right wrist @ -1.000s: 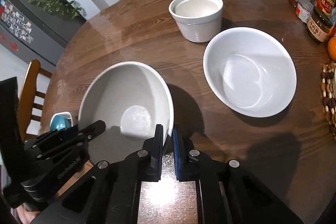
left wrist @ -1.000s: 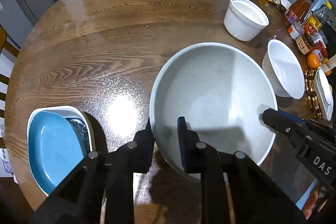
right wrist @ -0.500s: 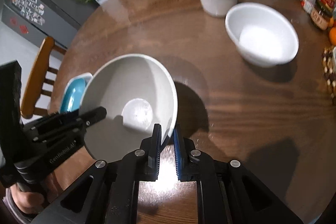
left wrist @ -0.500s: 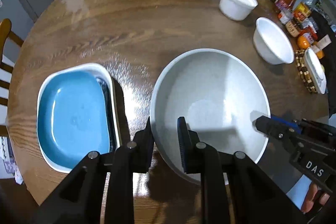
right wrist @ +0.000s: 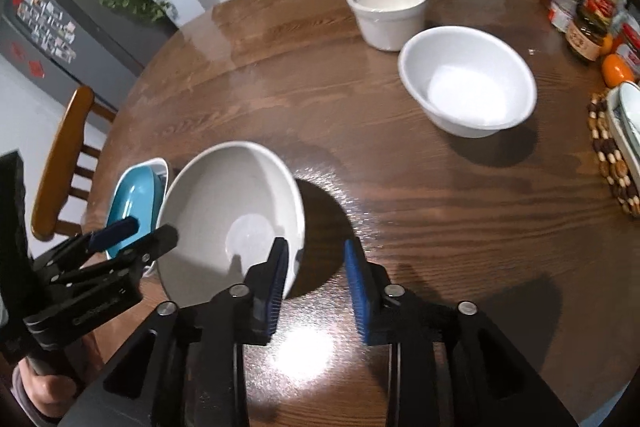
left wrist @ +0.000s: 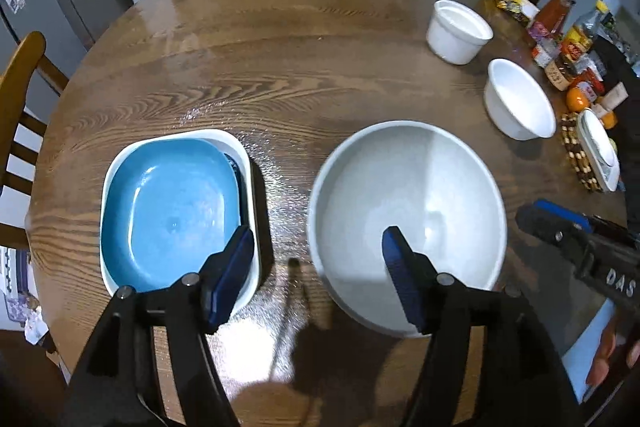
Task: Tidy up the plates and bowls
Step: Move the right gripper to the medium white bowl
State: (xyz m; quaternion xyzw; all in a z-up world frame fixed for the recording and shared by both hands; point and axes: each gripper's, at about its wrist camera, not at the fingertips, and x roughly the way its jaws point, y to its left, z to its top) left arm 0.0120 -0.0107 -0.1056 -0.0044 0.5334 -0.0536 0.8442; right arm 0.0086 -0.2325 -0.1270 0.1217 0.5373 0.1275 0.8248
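Letting go of the big bowl [left wrist: 404, 203] was the step in hand, and you had both tongs spreading at once. Your left gripper [left wrist: 316, 267] was opening with the bowl's left rim between its jaws, neither pad pressing on it. Your right gripper [right wrist: 316, 275] was opening too; its left pad [right wrist: 276, 283] stood just at the bowl's near right rim, and whether it touched there I could not tell from the blur.

The bowl sat on the table [left wrist: 280, 67] near you, just right of the plates [left wrist: 172, 211], a blue one nested in a white dish. Two smaller bowls waited far right: a wide one [right wrist: 468, 91] and a straight-walled one [right wrist: 388, 11] beyond it, near each other.

To do this well, you needed to:
- spread each pair fully clear of the rim before you drew back, so no pad dragged the bowl;
- lift straight off, not sideways, since the left outer finger [left wrist: 232, 267] hung over the plates;
- keep the bowl flat where it lay, as the base for nesting.

Judging by the task, the wide bowl looked the likely next pick, to go inside the big one. The bottles [right wrist: 584, 27] and orange [right wrist: 616, 69] crowded that side, so a reach from the left would have been safer.
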